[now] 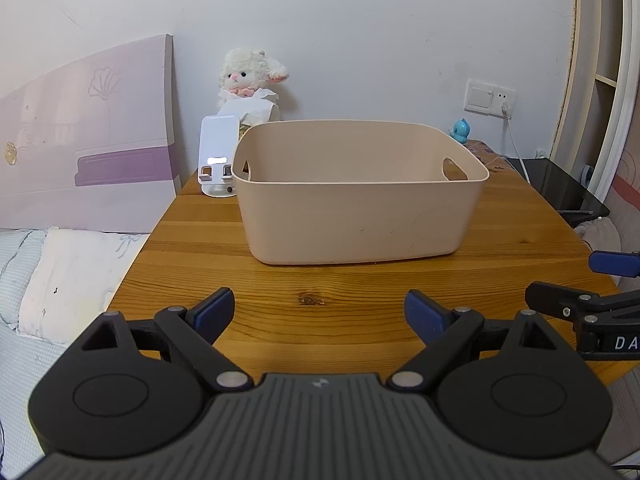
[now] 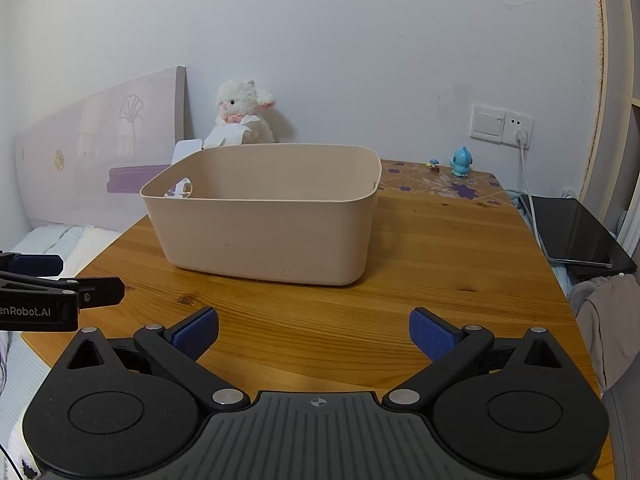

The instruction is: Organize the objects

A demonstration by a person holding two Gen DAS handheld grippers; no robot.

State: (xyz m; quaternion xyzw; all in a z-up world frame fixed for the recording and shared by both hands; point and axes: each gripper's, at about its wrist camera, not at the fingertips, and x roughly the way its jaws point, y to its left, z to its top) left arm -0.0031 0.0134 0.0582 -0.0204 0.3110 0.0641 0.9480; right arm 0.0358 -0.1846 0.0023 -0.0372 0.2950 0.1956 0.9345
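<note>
Hovering with left gripper (image 1: 319, 312) and right gripper (image 2: 314, 334) both spread wide and empty, just short of the beige plastic handled bin (image 1: 360, 196) sitting mid-table, needing square approach toward it.

Left tongs (image 1: 319, 312) gape wide, nothing between the blue pads; right tongs (image 2: 314, 332) alongside, equally wide and empty.

My two wrist views sit side by side, angled down over the table (image 1: 192, 240); both face the bin (image 1: 360, 192).
</note>
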